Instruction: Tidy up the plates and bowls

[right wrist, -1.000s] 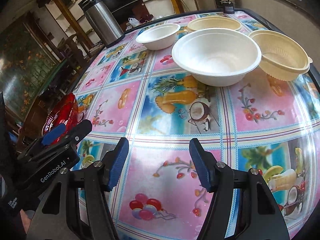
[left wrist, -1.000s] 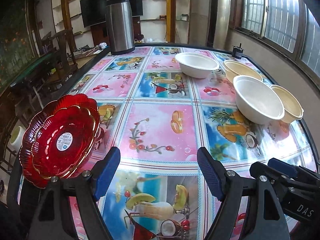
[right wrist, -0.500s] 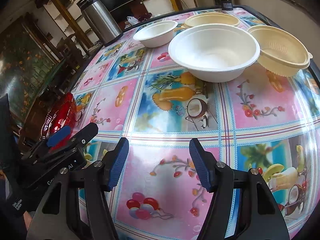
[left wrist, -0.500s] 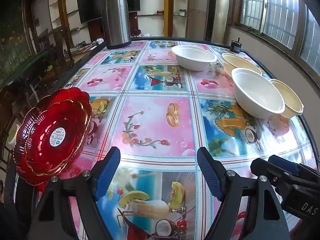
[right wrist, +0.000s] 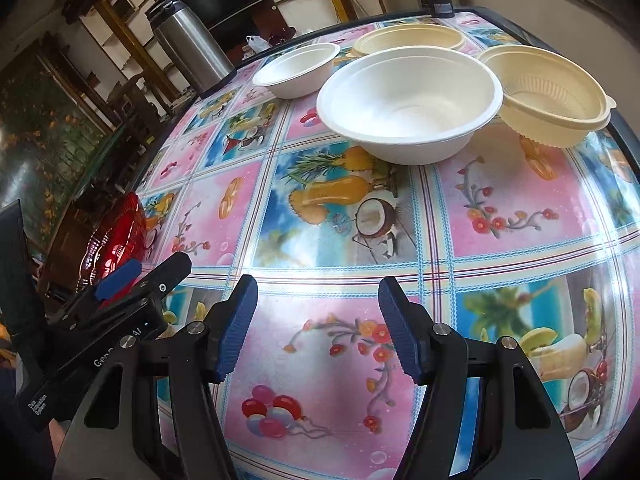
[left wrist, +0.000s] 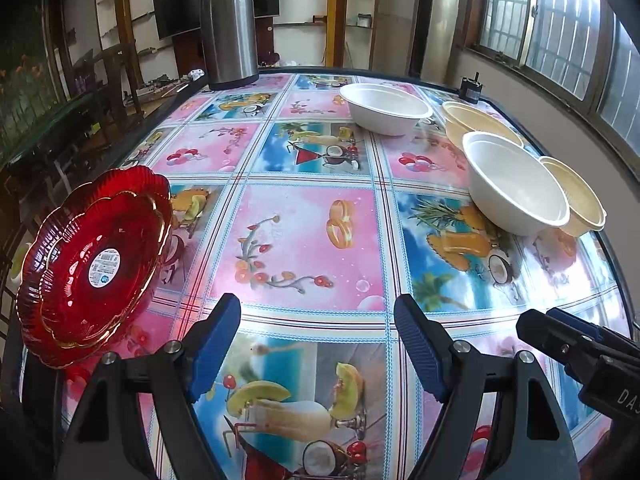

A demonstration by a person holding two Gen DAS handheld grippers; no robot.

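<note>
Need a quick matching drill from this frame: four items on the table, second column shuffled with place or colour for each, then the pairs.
Column 1
1. red plates
2. steel thermos
3. near white bowl
4. near cream bowl

Column 2
A. far end of the table, upright
B. right edge of the table, ribbed inside, touching a white bowl
C. left edge of the table, stacked, sticker in the middle
D. plain inside, straight ahead of the right gripper

Pairs: 1-C, 2-A, 3-D, 4-B
</note>
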